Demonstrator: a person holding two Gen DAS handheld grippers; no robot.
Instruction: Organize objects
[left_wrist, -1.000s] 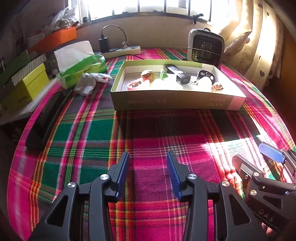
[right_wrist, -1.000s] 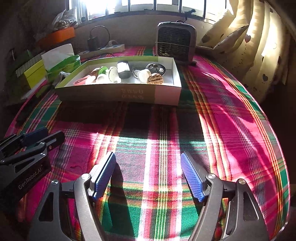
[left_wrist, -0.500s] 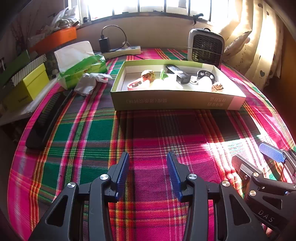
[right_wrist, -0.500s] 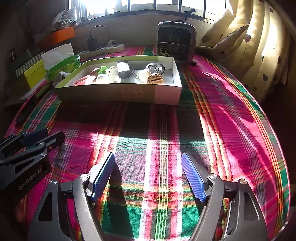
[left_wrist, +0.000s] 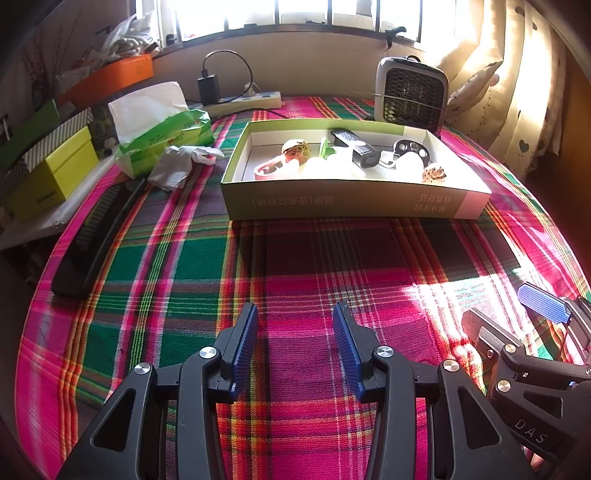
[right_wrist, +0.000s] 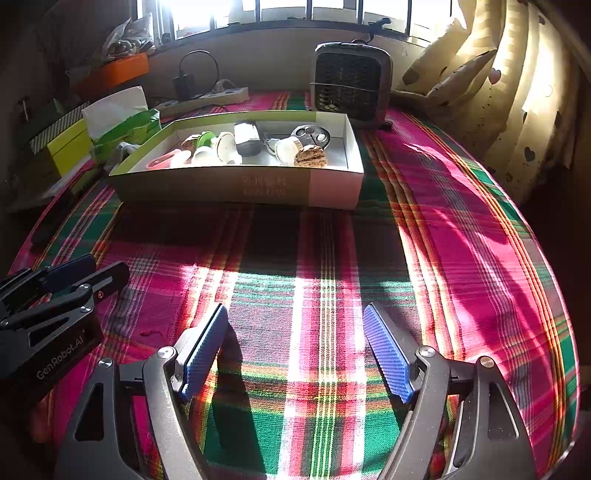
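Shallow open cardboard box (left_wrist: 354, 201), green-edged with a pale pink end panel, sits flat at the far side of the plaid cloth. Inside, clustered together: pink ring-shaped piece (left_wrist: 267, 170) at left, two speckled shells (left_wrist: 296, 149) (left_wrist: 434, 173), white rounded items (right_wrist: 286, 149), a black oblong device (left_wrist: 356, 147), a dark disc with holes (left_wrist: 410, 148).

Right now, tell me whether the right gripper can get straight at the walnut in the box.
Probably yes. The right gripper is open and empty, and only bare plaid cloth lies before the box. The walnut sits uncovered near the front wall, so it must come in from above.
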